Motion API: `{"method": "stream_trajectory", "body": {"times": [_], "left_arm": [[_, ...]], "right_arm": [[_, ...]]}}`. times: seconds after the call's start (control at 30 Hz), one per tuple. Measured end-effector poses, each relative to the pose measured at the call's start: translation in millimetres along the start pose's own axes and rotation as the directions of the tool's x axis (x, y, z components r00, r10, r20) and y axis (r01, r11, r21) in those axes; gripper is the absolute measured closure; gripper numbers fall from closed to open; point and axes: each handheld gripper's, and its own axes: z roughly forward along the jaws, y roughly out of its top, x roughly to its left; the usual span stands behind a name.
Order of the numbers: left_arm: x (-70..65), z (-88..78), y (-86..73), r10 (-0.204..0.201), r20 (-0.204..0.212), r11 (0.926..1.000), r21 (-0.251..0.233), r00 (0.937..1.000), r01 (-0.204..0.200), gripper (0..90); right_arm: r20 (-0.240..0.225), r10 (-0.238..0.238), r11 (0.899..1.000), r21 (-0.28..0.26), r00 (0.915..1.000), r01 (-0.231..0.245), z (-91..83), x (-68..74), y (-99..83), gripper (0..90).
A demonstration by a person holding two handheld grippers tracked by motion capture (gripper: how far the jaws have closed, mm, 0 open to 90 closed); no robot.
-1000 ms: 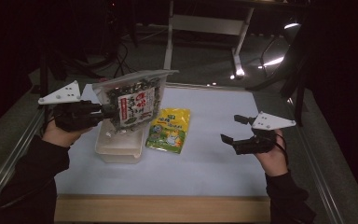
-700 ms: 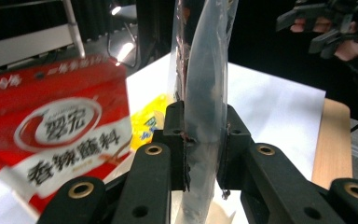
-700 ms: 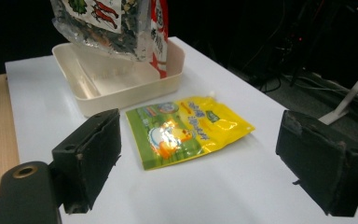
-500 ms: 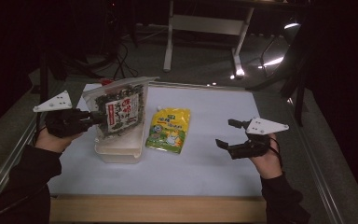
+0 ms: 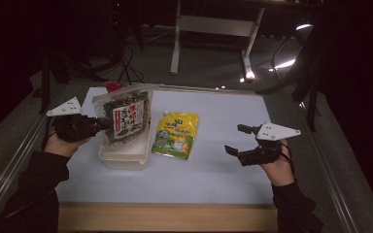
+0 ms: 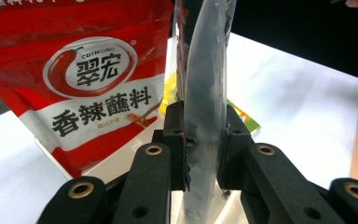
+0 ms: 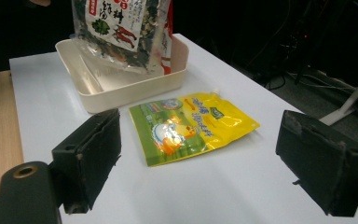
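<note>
The red pouch point(image 6: 84, 84) reads "CUINONG 翠宏 香辣蘸料", standing in the white tray point(image 7: 121, 88).

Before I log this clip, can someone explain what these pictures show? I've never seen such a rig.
A person works at a white table with a hand-held two-jaw gripper in each hand. One picture looks down from above; the other two come from cameras riding on the grippers. The left gripper is shut on a clear bag of dried greens, held upright over a cream tray. A red pouch stands in that tray. A yellow pouch lies flat beside it. The right gripper is open and holds nothing.
</note>
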Motion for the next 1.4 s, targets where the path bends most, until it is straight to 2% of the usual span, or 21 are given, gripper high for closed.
{"method": "stream_trajectory", "body": {"times": [0.17,0.23,0.3,0.53,0.6,0.77,0.87,1.13,1.4], "left_arm": [[4.5,7.2,-5.8,-0.002,0.001,1.0000,-0.004,1.0000,0.002,78.4],[7.3,9.2,-9.8,-0.014,0.009,0.9999,-0.002,0.9999,0.014,78.4],[8.5,10.9,-14.0,-0.011,-0.002,0.9999,0.002,0.9999,0.011,78.4],[13.5,16.9,-28.4,-0.017,0.016,0.9998,-0.004,0.9997,0.018,78.3],[13.7,19.7,-32.8,-0.012,0.011,0.9998,0.013,0.9999,0.012,78.3],[18.7,17.3,-45.7,-0.053,0.020,0.9984,-0.015,0.9984,0.054,78.2],[20.0,15.9,-51.5,-0.064,0.023,0.9974,-0.030,0.9977,0.065,78.2],[20.6,14.2,-57.5,-0.066,0.010,0.9971,-0.037,0.9978,0.067,77.9],[15.6,13.8,-50.7,-0.059,-0.004,0.9982,0.003,0.9982,0.059,76.2]], "right_arm": [[-0.007,0.002,1.000,0.011,1.0000,-0.001,1.0,-0.1,-2.3,13.8],[-0.009,0.000,1.000,0.019,1.0000,0.000,1.6,0.3,-2.5,13.8],[-0.015,0.002,1.000,0.019,0.9999,-0.002,2.1,0.3,-2.7,13.8],[-0.024,-0.004,0.999,0.032,0.9997,0.005,5.0,1.2,-3.4,13.8],[-0.027,-0.009,0.999,0.037,0.9996,0.010,6.4,1.7,-3.9,13.8],[-0.036,-0.010,0.999,0.035,0.9993,0.011,7.0,2.2,-4.2,13.8],[-0.039,-0.010,0.999,0.035,0.9992,0.012,7.9,2.9,-5.2,13.8],[-0.034,-0.008,0.999,0.034,0.9994,0.009,10.8,3.6,-7.4,13.9],[-0.033,-0.002,0.999,0.038,0.9994,0.004,11.4,2.7,-5.0,13.9]]}}
